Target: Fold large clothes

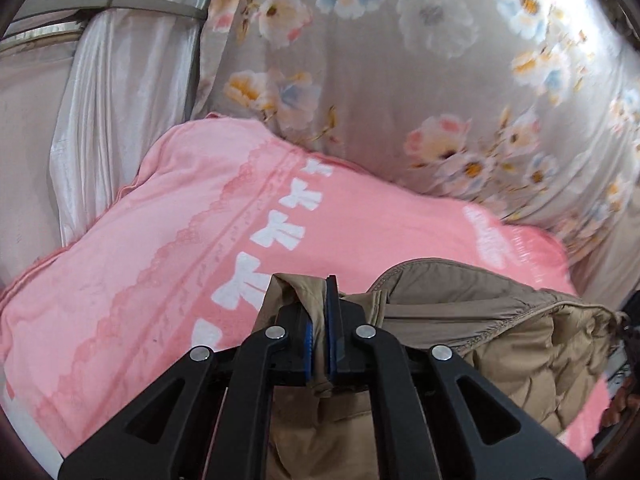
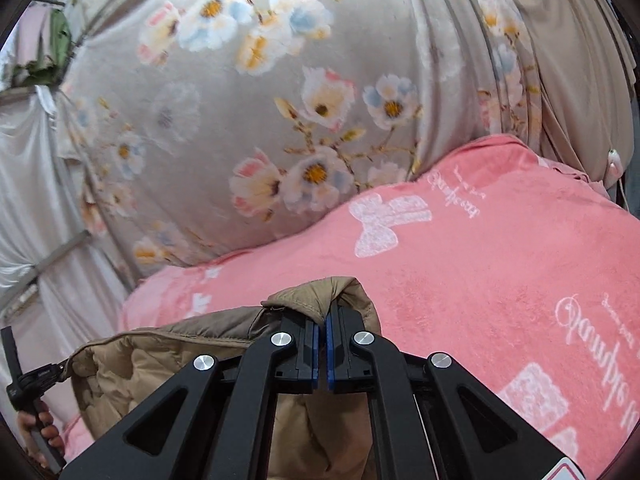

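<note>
A tan quilted jacket [image 1: 500,328] hangs between my two grippers above a pink blanket [image 1: 140,240] on the bed. My left gripper [image 1: 319,296] is shut on a bunched edge of the jacket, fabric squeezed between its blue pads. My right gripper [image 2: 322,320] is shut on another edge of the same jacket [image 2: 160,364], which sags to the left below it. The pink blanket [image 2: 500,280] lies under and beyond both grippers.
A grey floral curtain [image 1: 400,80] hangs behind the bed, also in the right wrist view [image 2: 240,120]. A white satin drape [image 1: 120,80] hangs at left. The hand holding the left gripper [image 2: 36,428] shows at lower left.
</note>
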Demonstrator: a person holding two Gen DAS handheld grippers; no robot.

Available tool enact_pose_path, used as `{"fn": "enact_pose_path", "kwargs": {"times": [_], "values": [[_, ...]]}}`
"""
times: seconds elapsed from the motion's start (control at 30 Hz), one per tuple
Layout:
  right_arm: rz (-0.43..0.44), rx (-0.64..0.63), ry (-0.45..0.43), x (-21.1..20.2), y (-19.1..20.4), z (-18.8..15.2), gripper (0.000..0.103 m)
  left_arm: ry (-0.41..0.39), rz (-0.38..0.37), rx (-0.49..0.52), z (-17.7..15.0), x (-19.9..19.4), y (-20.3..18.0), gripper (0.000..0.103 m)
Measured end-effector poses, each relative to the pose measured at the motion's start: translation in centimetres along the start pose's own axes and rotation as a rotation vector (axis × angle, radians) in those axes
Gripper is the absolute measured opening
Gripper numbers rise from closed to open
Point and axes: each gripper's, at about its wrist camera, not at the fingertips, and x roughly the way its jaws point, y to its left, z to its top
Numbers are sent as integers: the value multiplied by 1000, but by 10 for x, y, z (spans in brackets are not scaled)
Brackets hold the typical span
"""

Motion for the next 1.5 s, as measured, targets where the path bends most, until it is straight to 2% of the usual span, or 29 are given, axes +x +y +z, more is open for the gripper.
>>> {"fn": "enact_pose_path", "kwargs": {"times": [0.13,0.23,0.5,0.67,0.93,1.23,1.43,1.5], "values": [[-73,16,65,59,-7,-12,2,87,87,21,-4,72,-6,5],[-117,19,108,93,-12,-22,2,140,125,37,-15,109,-6,5],[-189,13,193,147,-22,-47,2,215,199,78,-38,167,-9,6],[-208,12,250,167,-29,-64,2,243,205,87,-51,189,-8,6],[-222,20,320,188,-36,-85,2,246,218,103,-63,205,-11,6],[-227,16,356,198,-37,-92,1,233,243,124,-72,212,-16,6],[-199,49,368,200,-45,-93,1,221,239,113,-73,213,-15,6],[-169,76,372,199,-49,-90,2,221,203,81,-70,210,-9,7]]}}
